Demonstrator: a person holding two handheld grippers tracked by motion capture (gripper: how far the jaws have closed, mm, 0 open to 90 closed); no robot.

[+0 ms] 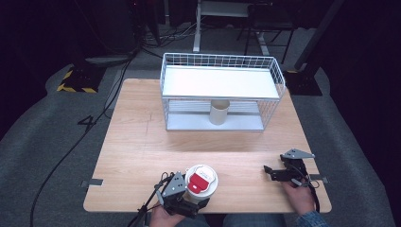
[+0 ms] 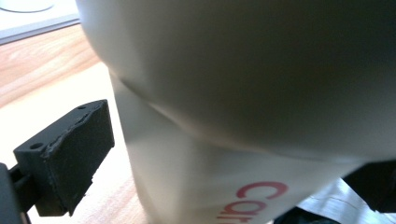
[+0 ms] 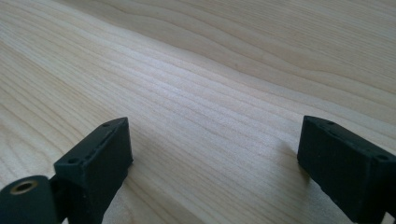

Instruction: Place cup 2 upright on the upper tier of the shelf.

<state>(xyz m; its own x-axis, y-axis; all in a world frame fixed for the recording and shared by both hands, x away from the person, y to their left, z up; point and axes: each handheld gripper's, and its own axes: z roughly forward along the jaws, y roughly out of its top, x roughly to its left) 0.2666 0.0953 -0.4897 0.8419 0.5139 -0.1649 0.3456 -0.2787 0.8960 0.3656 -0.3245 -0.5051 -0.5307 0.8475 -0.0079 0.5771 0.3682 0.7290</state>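
Note:
A white paper cup (image 1: 202, 179) with a white lid and a red label stands near the table's front edge. My left gripper (image 1: 196, 198) reaches around its lower body from the front left. In the left gripper view the cup (image 2: 210, 93) stands between the jaws, red lettering low on its side. The one pad (image 2: 70, 158) I see sits a narrow gap away from the cup wall, so the gripper is open. My right gripper (image 1: 274, 163) rests low on the wood at the front right, open, with bare wood between its jaws (image 3: 215, 154).
A white wire rack (image 1: 220, 82) with a solid upper shelf stands at the back of the wooden table (image 1: 142, 142). A plain beige cup (image 1: 219, 112) stands on its lower level. Cables run over the grey floor at the left.

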